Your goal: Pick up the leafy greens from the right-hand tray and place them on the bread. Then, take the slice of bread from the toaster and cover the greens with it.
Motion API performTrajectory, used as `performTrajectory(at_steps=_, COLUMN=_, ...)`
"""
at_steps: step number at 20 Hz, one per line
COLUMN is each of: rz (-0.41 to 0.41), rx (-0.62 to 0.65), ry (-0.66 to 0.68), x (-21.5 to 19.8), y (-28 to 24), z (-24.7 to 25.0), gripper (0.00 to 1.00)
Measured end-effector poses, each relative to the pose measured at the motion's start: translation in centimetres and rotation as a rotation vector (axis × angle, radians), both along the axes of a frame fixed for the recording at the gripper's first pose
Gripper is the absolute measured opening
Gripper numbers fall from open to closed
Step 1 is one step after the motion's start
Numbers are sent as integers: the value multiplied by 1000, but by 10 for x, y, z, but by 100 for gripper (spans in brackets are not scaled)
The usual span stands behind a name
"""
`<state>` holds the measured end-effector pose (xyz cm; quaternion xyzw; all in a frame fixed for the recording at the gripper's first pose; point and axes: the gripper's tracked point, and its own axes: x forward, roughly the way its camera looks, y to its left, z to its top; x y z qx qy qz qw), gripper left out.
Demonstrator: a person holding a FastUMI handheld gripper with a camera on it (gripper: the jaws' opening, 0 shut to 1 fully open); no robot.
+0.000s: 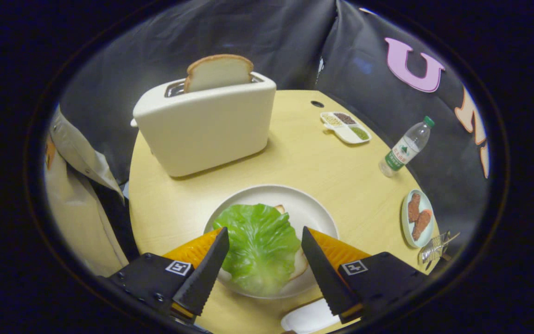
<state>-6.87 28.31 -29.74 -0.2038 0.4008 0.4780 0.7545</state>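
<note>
A: The gripper (pixel 264 234) hangs with jaws released, wide apart, either side of the leafy greens (pixel 260 243) lying on the bread (pixel 300 264) in the plate (pixel 308 204) near the desk's front edge.

B: 1 slice (pixel 219 72) waits in the toaster (pixel 202 125) at the far-left edge. Best lifted straight up, clear of the slot; bare desk (pixel 322 162) between them.

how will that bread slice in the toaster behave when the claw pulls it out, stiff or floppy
The bread slice stands upright out of the toaster without sagging, so it probably holds its shape. It looks thin and light, so a hard pinch may dent it. The claw is open over the leafy greens on the plate, touching neither.
</note>
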Motion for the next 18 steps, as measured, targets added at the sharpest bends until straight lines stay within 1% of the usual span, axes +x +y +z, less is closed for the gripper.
performTrajectory(at_steps=6, rz=-83, rx=64, ry=-4, x=11, y=20, z=46, gripper=100)
performTrajectory(at_steps=14, rz=-138, rx=185, ry=34, x=16, y=69, z=103, gripper=100)
performTrajectory(at_steps=18, rz=-165, rx=223, ry=72, x=18, y=86, z=114, gripper=100)
